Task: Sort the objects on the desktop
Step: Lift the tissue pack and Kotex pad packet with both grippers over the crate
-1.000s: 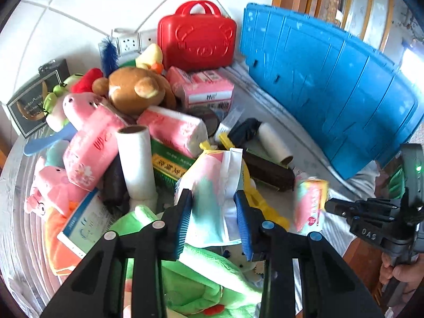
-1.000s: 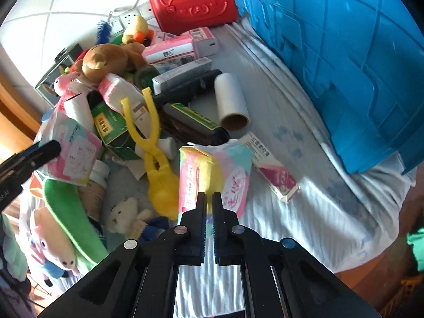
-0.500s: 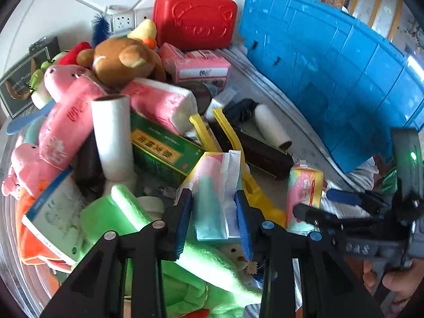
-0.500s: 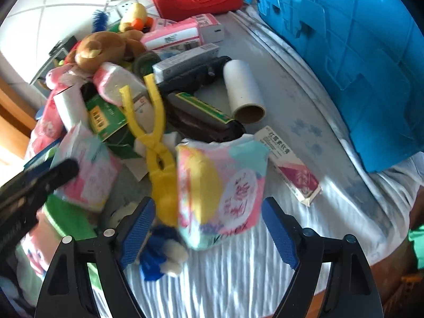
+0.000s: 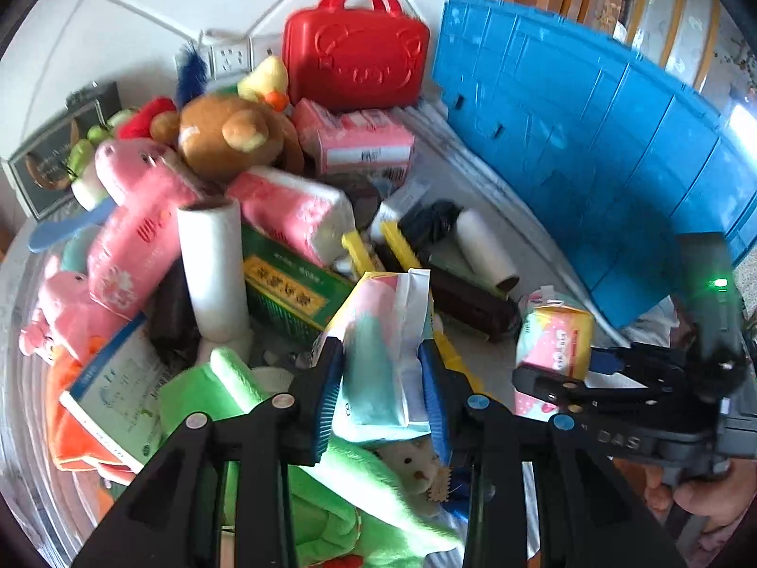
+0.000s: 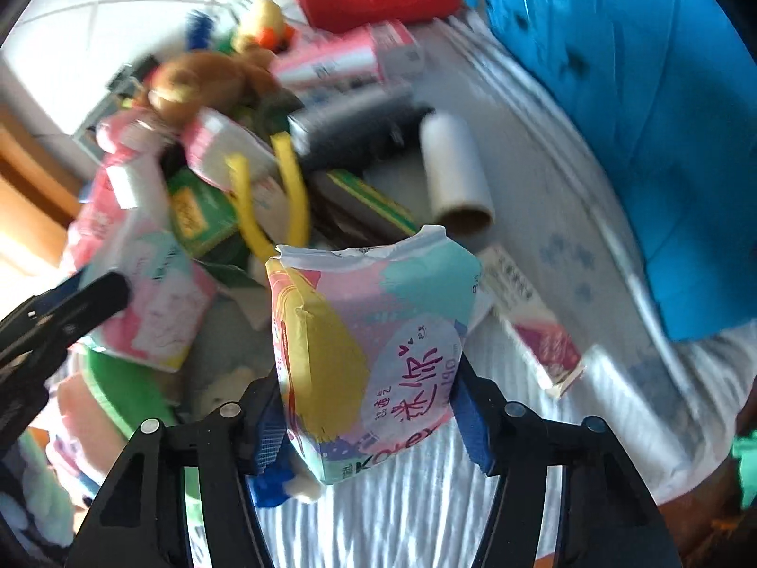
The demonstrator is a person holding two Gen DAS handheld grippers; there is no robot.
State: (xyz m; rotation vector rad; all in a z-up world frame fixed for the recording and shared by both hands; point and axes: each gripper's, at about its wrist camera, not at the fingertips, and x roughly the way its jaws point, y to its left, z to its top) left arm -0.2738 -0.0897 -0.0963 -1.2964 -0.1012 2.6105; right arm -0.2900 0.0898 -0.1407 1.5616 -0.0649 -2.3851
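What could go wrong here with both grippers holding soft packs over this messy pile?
1. The right gripper is closing on the colourful pack; squeezing the soft wrapper could crush it or let it slip.
2. The left gripper holds another soft pack just above the green plush and the small white bear, so lowering might snag them.
3. The two grippers work close together and could collide.

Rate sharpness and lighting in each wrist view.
Left wrist view: mostly sharp and evenly lit, with fisheye bending of the blue plastic crate. Right wrist view: background clutter motion-smeared, the pastel soft pack between the jaws readable, bright glare on the white cloth.
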